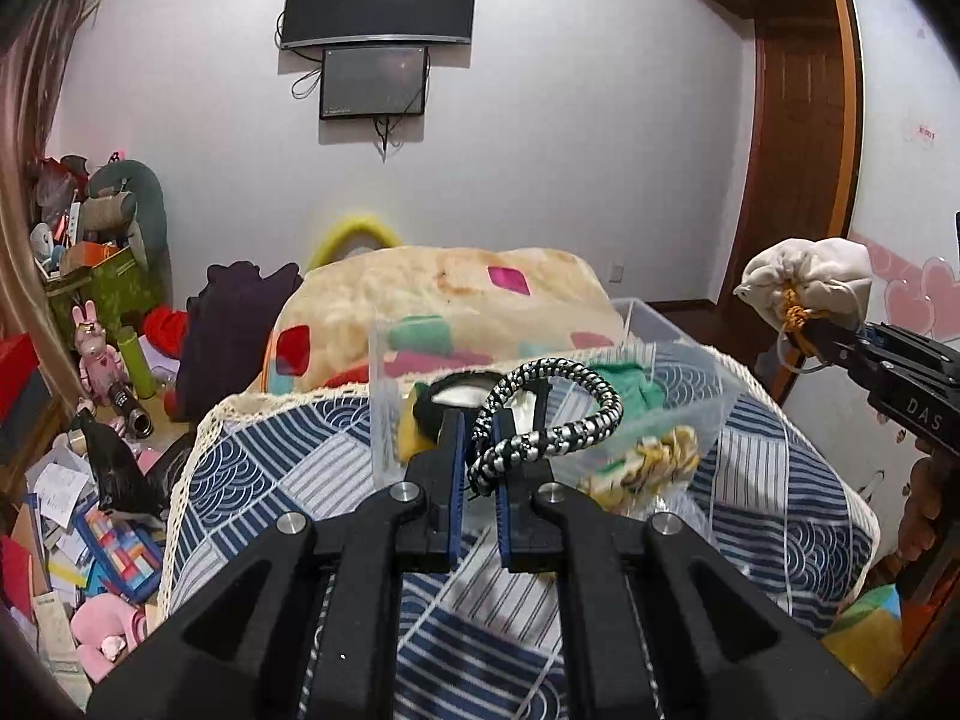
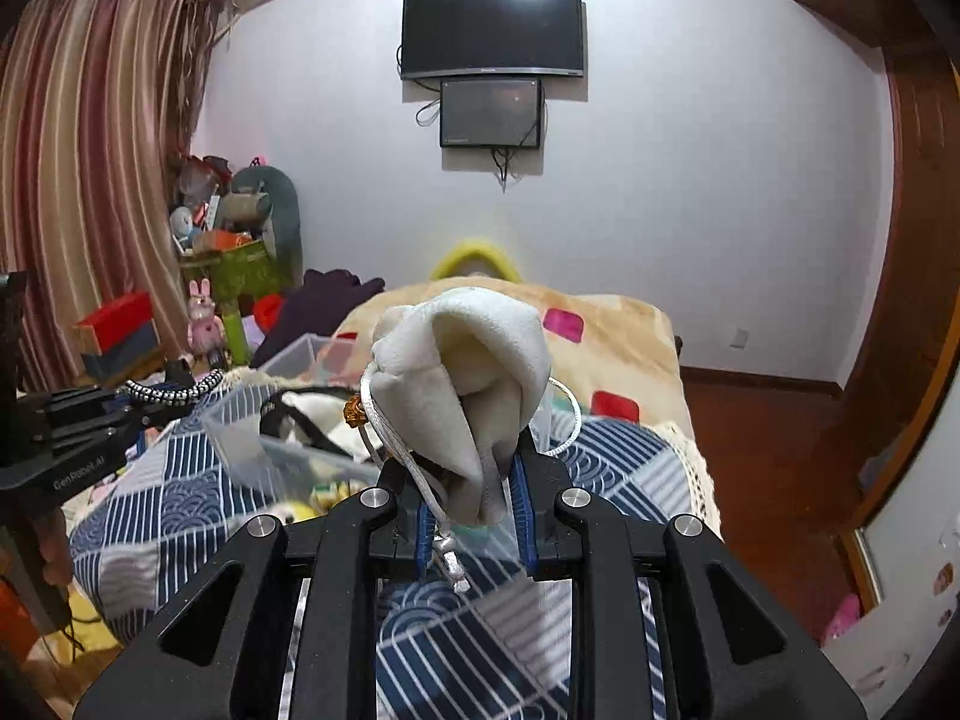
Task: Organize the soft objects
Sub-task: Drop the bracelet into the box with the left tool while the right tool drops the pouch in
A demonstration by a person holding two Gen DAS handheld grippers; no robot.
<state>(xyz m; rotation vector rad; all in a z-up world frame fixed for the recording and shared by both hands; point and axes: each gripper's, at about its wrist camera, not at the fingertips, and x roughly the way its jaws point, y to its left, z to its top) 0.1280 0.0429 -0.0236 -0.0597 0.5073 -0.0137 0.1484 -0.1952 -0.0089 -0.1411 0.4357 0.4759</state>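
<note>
My left gripper (image 1: pixel 478 420) is shut on a black-and-white braided rope loop (image 1: pixel 552 414) and holds it above a clear plastic bin (image 1: pixel 678 396) of soft items on the bed. The rope also shows in the right wrist view (image 2: pixel 174 391). My right gripper (image 2: pixel 471 468) is shut on a cream drawstring pouch (image 2: pixel 465 360) with a silver cord and holds it up in the air. In the left wrist view the pouch (image 1: pixel 810 282) hangs at the far right, right of the bin. The bin (image 2: pixel 252 420) lies left of the pouch.
A blue-and-white patterned quilt (image 1: pixel 288 468) covers the bed front, with a beige blanket (image 1: pixel 444 294) behind it. A second clear bin (image 1: pixel 645 324) stands further back. Toys, boxes and papers clutter the floor (image 1: pixel 90 480) at left. Wooden door (image 1: pixel 798 180) at right.
</note>
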